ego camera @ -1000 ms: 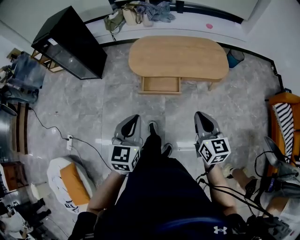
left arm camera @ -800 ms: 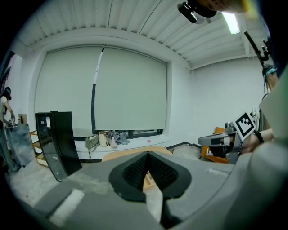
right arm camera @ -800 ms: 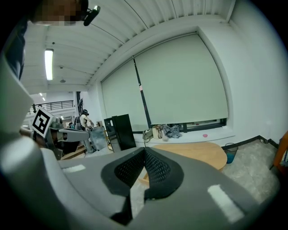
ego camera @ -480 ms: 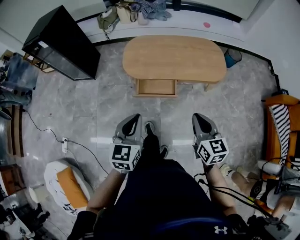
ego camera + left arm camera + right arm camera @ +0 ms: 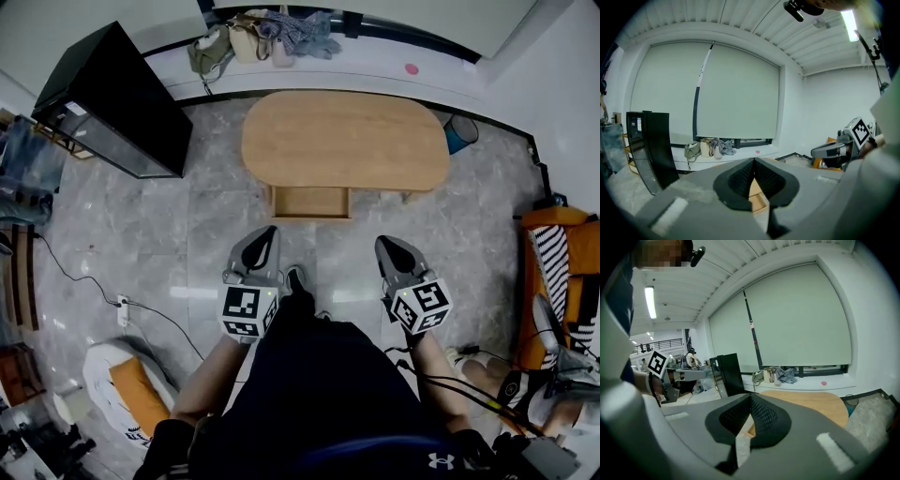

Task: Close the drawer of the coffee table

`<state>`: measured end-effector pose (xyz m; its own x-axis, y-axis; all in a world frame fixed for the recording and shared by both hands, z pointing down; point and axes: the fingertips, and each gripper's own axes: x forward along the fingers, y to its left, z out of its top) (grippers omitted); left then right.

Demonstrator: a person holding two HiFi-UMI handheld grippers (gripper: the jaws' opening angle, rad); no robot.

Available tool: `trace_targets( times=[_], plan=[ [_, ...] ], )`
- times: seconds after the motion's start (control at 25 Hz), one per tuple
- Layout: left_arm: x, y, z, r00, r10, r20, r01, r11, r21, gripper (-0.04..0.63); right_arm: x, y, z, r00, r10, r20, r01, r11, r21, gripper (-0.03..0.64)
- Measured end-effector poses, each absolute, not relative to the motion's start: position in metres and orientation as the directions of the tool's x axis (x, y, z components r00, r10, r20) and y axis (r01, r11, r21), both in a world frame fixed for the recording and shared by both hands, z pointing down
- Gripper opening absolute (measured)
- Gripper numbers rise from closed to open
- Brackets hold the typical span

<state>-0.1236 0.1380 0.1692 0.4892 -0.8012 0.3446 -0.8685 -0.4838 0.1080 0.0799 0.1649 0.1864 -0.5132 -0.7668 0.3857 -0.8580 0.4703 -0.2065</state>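
An oval wooden coffee table [image 5: 345, 139] stands ahead on the grey floor, and its drawer [image 5: 310, 202] is pulled out toward me. In the head view my left gripper [image 5: 267, 232] and right gripper [image 5: 382, 242] are held level in front of my body, short of the drawer and touching nothing. Both are shut and empty. In the left gripper view the closed jaws [image 5: 753, 161] point at the drawer [image 5: 757, 198], seen just below them. The right gripper view shows its closed jaws [image 5: 750, 397] aimed at the table top [image 5: 811, 406].
A black cabinet [image 5: 112, 98] stands left of the table. Bags and clothes [image 5: 267, 33] lie on the window ledge behind it. A blue bin [image 5: 459, 133] sits at the table's right end, with an orange chair [image 5: 553, 272] at the right. A cable [image 5: 122, 305] crosses the floor on the left.
The table and its open drawer have come closer as I walk forward. Both grippers have moved with me toward the drawer and stay shut.
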Motion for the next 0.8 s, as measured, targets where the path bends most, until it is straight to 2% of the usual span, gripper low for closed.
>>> trace_targets(
  times=[0.32, 0.64, 0.8],
  plan=[
    [-0.151, 0.084, 0.205, 0.496, -0.767, 0.407, -0.857, -0.508, 0.087, 0.002, 0.069, 0.111, 0.208, -0.467, -0.773, 0.430, -0.884, 0.409, -0.227, 0.002],
    [-0.162, 0.056, 0.271, 0.478, -0.704, 0.525, -0.857, -0.505, 0.103, 0.003, 0.121, 0.066, 0.263, -0.365, -0.797, 0.482, -0.930, 0.282, -0.237, 0.003],
    [-0.165, 0.044, 0.308, 0.447, -0.668, 0.595, -0.856, -0.513, 0.067, 0.052, 0.129, 0.051, 0.308, -0.390, -0.749, 0.536, -0.920, 0.287, -0.268, 0.003]
  ],
)
